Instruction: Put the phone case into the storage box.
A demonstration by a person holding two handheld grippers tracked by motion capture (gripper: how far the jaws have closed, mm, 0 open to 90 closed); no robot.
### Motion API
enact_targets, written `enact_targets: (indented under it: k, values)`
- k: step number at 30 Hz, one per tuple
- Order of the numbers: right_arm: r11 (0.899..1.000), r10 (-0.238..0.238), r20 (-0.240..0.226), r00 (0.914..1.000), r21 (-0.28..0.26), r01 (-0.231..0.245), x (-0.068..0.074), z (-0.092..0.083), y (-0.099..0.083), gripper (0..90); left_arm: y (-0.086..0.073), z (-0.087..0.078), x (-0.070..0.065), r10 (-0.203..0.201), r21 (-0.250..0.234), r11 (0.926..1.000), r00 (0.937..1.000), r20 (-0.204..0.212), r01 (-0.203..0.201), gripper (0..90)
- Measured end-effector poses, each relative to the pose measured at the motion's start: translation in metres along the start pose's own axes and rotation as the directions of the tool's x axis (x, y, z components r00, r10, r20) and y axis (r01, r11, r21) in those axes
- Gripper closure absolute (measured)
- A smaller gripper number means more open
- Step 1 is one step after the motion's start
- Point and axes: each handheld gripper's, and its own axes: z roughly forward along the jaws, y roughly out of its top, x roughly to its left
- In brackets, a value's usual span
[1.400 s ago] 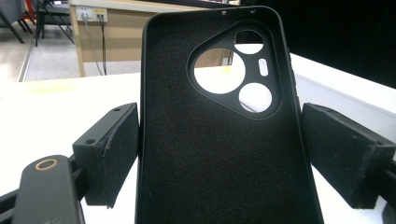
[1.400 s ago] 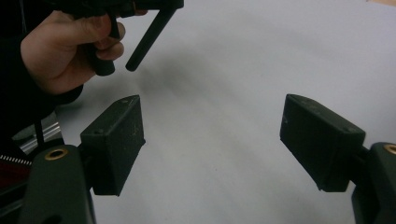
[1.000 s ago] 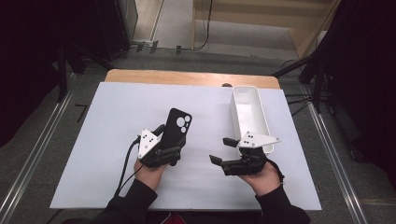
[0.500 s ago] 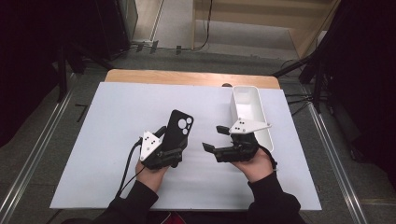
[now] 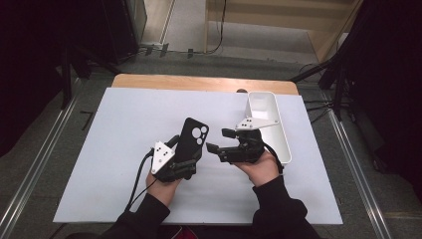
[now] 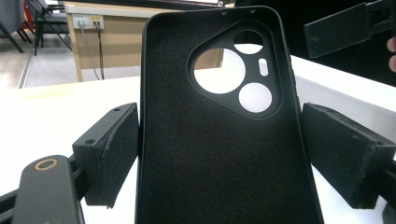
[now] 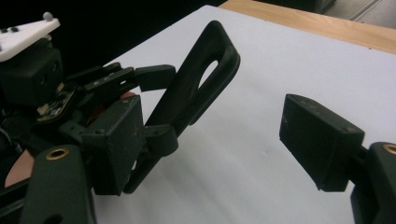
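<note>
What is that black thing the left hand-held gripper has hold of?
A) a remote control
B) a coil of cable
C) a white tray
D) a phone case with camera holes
D: the left hand-held gripper holds a black phone case, empty inside, with round camera cutouts near its top.

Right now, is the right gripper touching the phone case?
Apart. The high view shows bare white table between the right gripper and the phone case, held by the left gripper.
</note>
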Motion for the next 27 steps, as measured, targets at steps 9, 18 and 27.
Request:
enact_targets:
  k: [9,18,27]
  values:
    - [0.999,0.049,-0.015,0.9987,0.002,-0.049,0.0,0.009,0.003,20.7,0.001,0.0,0.001,-0.004,-0.004,1.0,1.0,0.0,0.004,13.9]
    - [0.997,0.081,-0.035,0.9961,0.01,-0.081,0.002,0.02,0.008,22.3,0.001,0.0,-0.003,0.001,-0.012,0.9999,1.0,0.003,-0.001,13.8]
    - [0.994,0.104,-0.043,0.9936,0.031,-0.103,0.0,0.034,0.009,26.0,0.001,-0.001,-0.006,-0.004,-0.011,0.9999,1.0,-0.004,0.004,13.8]
